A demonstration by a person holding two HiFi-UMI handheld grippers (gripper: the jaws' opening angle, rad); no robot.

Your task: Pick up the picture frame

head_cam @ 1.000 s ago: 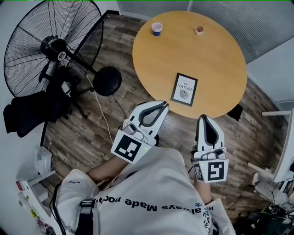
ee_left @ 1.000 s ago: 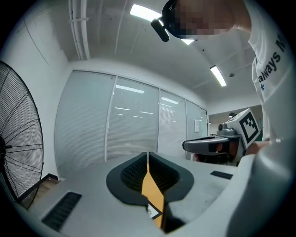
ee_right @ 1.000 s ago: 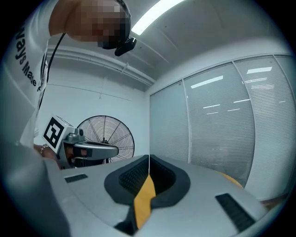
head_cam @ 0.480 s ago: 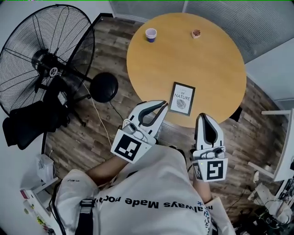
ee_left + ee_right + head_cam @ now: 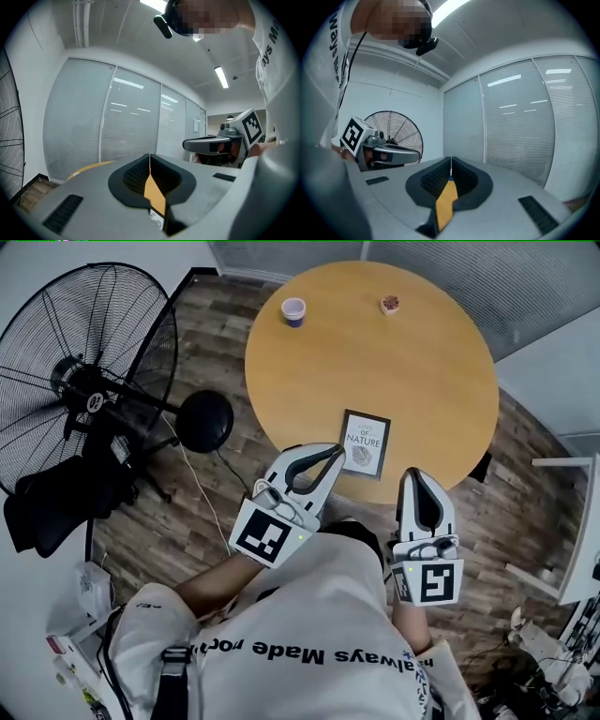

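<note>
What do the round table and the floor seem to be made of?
Round table: likely wood or laminate; smooth, even honey-coloured top. Floor: wood-look planks, maybe vinyl or laminate; streaky grey-brown grain and visible seams.

Bare tabletop (image 5: pixel 422 371) surrounds the picture frame (image 5: pixel 366 443); the cup (image 5: pixel 293 311) stands well apart at the far edge.

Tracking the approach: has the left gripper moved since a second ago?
Yes. In the head view the left gripper has advanced toward the table: its tip now overlaps the near edge beside the frame; earlier it was short of it.
</note>
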